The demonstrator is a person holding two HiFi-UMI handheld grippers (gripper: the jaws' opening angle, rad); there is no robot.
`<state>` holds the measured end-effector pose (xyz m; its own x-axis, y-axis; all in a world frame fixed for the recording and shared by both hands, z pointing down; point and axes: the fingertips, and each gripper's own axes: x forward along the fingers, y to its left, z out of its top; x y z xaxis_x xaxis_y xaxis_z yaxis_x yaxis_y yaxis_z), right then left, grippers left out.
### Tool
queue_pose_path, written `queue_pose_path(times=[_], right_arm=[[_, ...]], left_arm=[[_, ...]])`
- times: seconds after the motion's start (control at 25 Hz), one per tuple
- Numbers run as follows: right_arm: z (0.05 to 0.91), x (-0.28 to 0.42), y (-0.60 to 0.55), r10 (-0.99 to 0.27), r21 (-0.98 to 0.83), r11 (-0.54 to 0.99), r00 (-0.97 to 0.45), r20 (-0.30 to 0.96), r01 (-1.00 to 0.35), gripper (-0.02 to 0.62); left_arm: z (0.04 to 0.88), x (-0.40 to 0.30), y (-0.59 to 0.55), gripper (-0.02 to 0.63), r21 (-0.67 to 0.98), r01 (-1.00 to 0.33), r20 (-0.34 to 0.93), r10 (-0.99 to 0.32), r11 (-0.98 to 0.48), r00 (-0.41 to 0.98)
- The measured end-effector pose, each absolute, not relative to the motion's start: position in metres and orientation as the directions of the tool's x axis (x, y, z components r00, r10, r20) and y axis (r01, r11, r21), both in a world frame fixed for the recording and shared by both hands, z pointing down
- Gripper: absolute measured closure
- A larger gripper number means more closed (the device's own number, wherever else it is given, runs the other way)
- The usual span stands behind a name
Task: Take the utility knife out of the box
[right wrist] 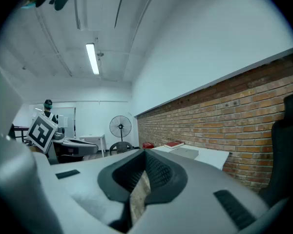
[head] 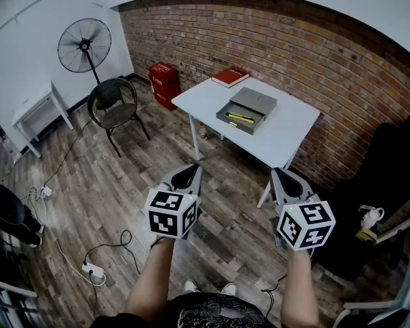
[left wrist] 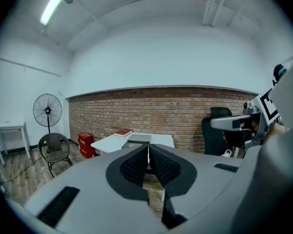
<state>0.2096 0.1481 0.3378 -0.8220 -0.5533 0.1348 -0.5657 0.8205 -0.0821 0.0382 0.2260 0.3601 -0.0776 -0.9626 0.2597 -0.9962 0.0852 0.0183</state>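
Note:
A yellow utility knife (head: 240,117) lies in an open grey box (head: 222,113) on the white table (head: 287,132) by the brick wall; the grey lid (head: 253,100) rests against the box's far side. Both grippers hang over the wooden floor, well short of the table. My left gripper (head: 189,171) is shut, its ribbed pads meeting at the tips (left wrist: 148,147), with nothing between them. My right gripper (head: 281,175) is also shut and holds nothing (right wrist: 145,153). In the left gripper view the box (left wrist: 139,139) shows far ahead on the table (left wrist: 110,141).
A red book (head: 229,76) lies at the table's far corner. A black wire chair (head: 113,105), a standing fan (head: 85,41) and a red case (head: 164,82) stand to the left. A dark office chair (head: 389,176) is at the right. Cables and a power strip (head: 96,270) lie on the floor.

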Motion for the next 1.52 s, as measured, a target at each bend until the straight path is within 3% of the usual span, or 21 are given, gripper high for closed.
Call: queue_pose_path(times=[0.8,0.92,1.52], right_arm=[[0.349,0.218,0.116,-0.525,-0.023,0.844,-0.835,0.165,-0.536,0.575],[0.353,0.214,0.103,-0.536,-0.021,0.837,-0.826,0.175,-0.547,0.575],[0.363,0.109,0.009,-0.634,-0.042,0.756,-0.747,0.201,-0.653,0.574]], left_arm=[[0.37,0.067,0.176,0.572,0.034,-0.997,0.269,-0.962,0.066,-0.054],[0.371,0.061,0.161,0.53,0.044,-0.998,0.26,-0.965,0.052,-0.039],[0.389,-0.051,0.053,0.456,0.064,-0.994,0.289,-0.952,-0.087,0.102]])
